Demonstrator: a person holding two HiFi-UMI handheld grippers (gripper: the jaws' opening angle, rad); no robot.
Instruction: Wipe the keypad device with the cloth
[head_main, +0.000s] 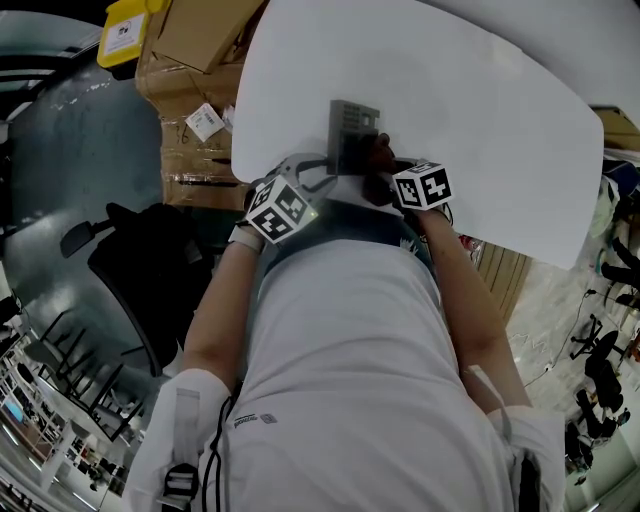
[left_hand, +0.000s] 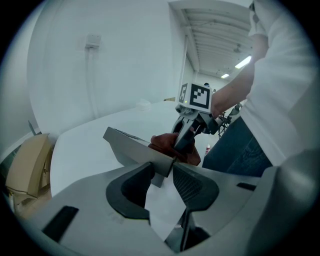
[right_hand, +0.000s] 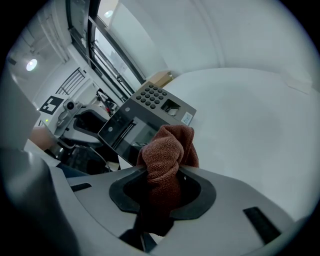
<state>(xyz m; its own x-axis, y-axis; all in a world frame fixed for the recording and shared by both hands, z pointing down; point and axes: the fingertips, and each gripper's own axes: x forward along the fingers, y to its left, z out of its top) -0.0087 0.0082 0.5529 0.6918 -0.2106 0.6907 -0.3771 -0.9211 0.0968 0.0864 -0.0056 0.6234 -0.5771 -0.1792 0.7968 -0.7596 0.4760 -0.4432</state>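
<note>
Standing on the white table (head_main: 500, 110), the keypad device (right_hand: 150, 112) has its near corner clamped by the left gripper (left_hand: 162, 172). The right gripper (right_hand: 160, 175) pinches the brown cloth (right_hand: 167, 147) against the device's face. Cardboard boxes (head_main: 195, 40) stand left of the device, off the table.

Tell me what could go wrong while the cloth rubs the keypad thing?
1. The left gripper pinches the keypad device only by a corner, so the push of wiping might twist it loose.
2. The cloth is a small wad in the right gripper, so the hard jaws could scrape the keypad device.
3. The keypad device is near the table edge, so a slip might send it off.
</note>
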